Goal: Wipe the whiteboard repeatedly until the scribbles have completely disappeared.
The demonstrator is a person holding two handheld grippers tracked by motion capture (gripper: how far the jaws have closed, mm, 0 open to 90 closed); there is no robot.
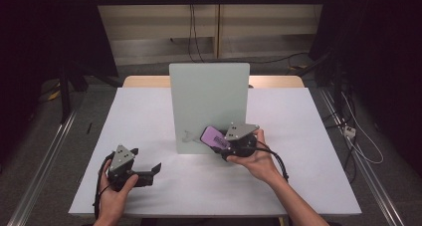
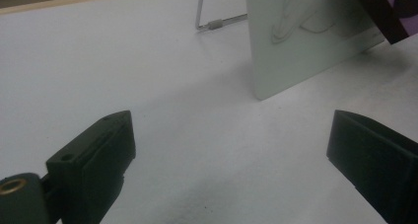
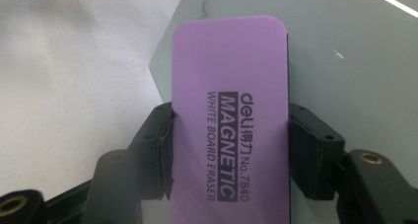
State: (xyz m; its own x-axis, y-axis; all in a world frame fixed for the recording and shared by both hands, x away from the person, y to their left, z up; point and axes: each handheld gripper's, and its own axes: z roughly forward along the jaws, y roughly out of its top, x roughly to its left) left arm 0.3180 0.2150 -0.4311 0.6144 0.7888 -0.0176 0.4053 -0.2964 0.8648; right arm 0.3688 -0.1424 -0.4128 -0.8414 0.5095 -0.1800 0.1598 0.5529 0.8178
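A pale whiteboard (image 1: 209,96) stands upright mid-table, with a faint pen scribble (image 1: 189,136) near its lower left corner. My right gripper (image 1: 224,145) is shut on a purple magnetic whiteboard eraser (image 1: 215,137) and holds it against the board's lower front, just right of the scribble. In the right gripper view the jaws of the right gripper (image 3: 229,130) clamp the long sides of the eraser (image 3: 229,76), label facing up. Near the front left of the table, my left gripper (image 1: 148,160) stands open with nothing between its jaws. The left gripper (image 2: 231,135) points at the board (image 2: 305,46) and its scribble (image 2: 291,21).
The white tabletop (image 1: 149,111) stretches around the board. A metal stand leg (image 2: 207,17) props the board from behind. Cables lie on the floor (image 1: 358,136) to the right of the table. Dark frames stand at both sides.
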